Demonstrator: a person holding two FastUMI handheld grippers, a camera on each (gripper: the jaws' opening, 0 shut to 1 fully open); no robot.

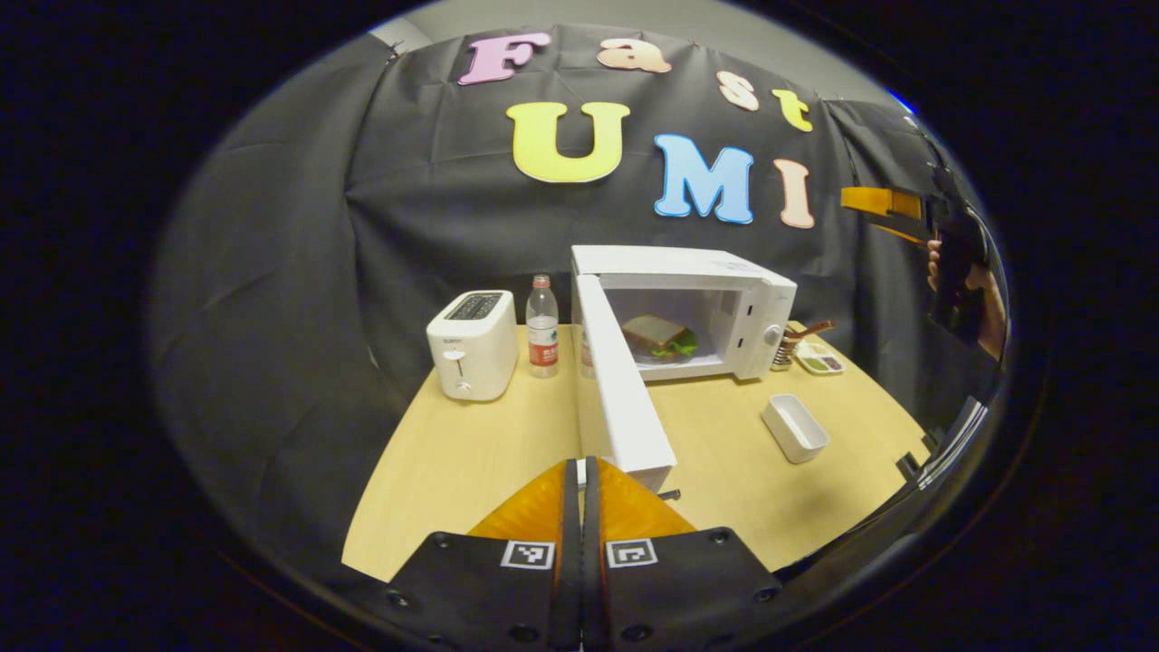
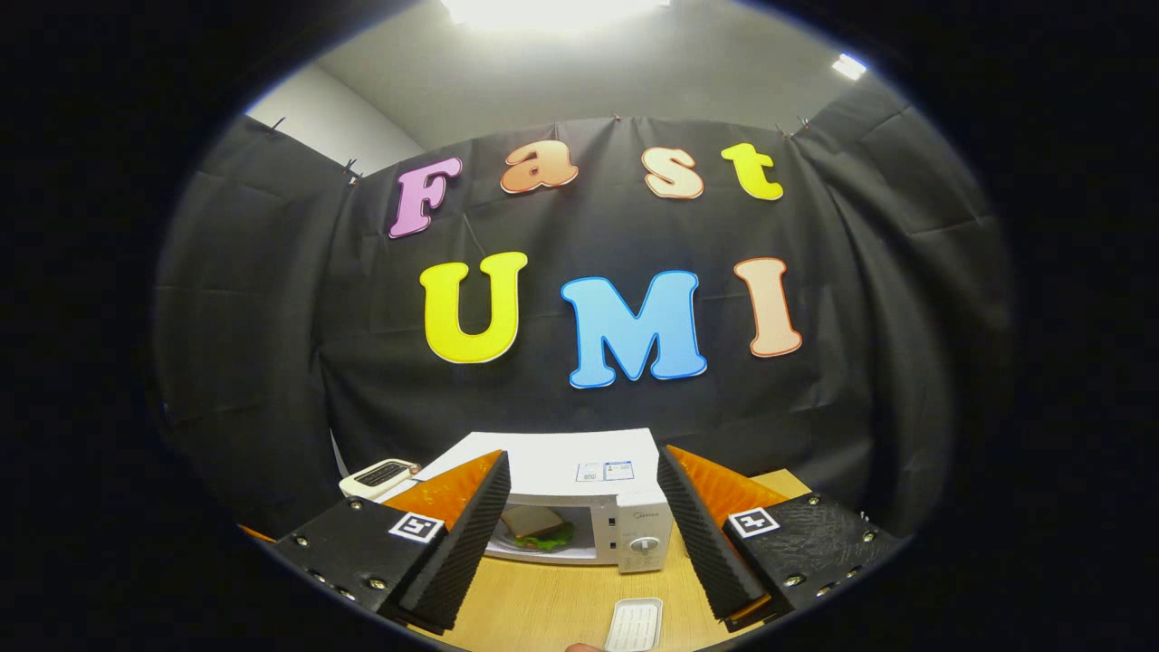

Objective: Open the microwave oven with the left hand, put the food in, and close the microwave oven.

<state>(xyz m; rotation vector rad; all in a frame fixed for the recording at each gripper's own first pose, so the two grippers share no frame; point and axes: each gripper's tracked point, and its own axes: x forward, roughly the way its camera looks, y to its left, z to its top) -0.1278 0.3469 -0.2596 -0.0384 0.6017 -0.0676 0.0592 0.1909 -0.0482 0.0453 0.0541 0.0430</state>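
Ceiling-light glare, strong edge distortion, perhaps slight blur.

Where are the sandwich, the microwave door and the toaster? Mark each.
sandwich [image 1: 656,333], left gripper view, top bread slice.
microwave door [image 1: 625,398], left gripper view, inner face.
toaster [image 1: 473,353], left gripper view, front face.

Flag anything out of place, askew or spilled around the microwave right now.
Nothing spilled or damaged. The one thing off: the microwave door stands wide open with the sandwich already inside, so it has yet to be closed. The toaster and bottle stand upright.
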